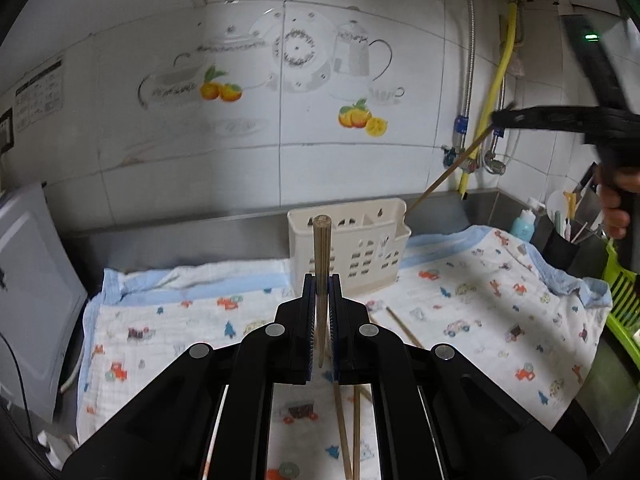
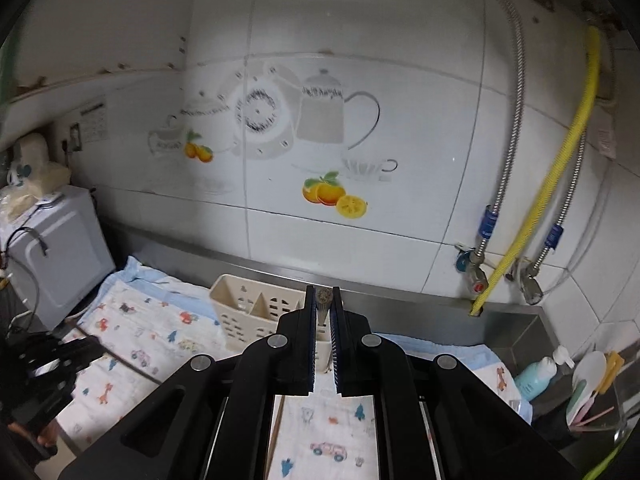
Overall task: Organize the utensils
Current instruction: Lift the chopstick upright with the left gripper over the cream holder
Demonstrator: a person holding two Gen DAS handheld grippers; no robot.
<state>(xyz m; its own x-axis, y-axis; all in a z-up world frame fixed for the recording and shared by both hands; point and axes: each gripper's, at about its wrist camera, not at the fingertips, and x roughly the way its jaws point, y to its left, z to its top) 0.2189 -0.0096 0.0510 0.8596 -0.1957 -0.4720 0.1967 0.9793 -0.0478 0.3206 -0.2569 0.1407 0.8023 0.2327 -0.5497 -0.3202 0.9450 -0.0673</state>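
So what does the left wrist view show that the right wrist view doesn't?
Only the left wrist view shows loose chopsticks lying on the cloth, a green rack, and the right gripper with its chopstick seen side-on. Only the right wrist view shows the left gripper from outside. Both show the cream utensil holder, the patterned cloth and the blue bottle.

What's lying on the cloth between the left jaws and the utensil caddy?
In the left wrist view, one loose chopstick lies on the printed cloth, just right of the left gripper short of the caddy; otherwise bare cloth.
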